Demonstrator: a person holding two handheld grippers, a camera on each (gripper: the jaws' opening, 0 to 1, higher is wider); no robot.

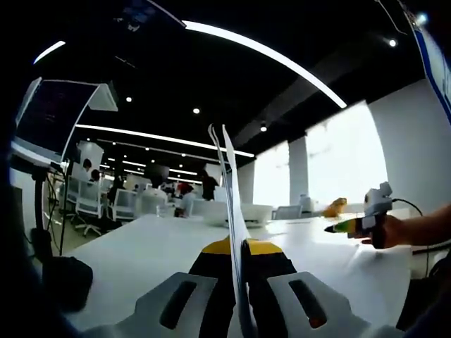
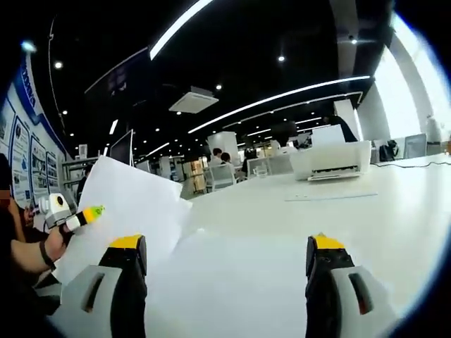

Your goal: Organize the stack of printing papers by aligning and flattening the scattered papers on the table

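My left gripper (image 1: 238,248) is shut on a few white printing papers (image 1: 231,190), which stand edge-on and rise upright above the white table (image 1: 148,246). From the right gripper view the same papers (image 2: 134,211) show as a broad tilted sheet at the left, with the left gripper (image 2: 70,215) and a hand at their left edge. My right gripper (image 2: 225,243) is open wide over the table (image 2: 239,274), with nothing between its jaws. It (image 1: 370,211) also appears at the right of the left gripper view, held by a hand, apart from the papers.
A white printer (image 2: 331,162) stands at the back of the table, with a flat sheet (image 2: 331,197) lying before it. The printer (image 1: 236,211) sits behind the held papers. Office chairs and people (image 1: 106,197) are beyond the table. A monitor (image 1: 56,116) hangs at the left.
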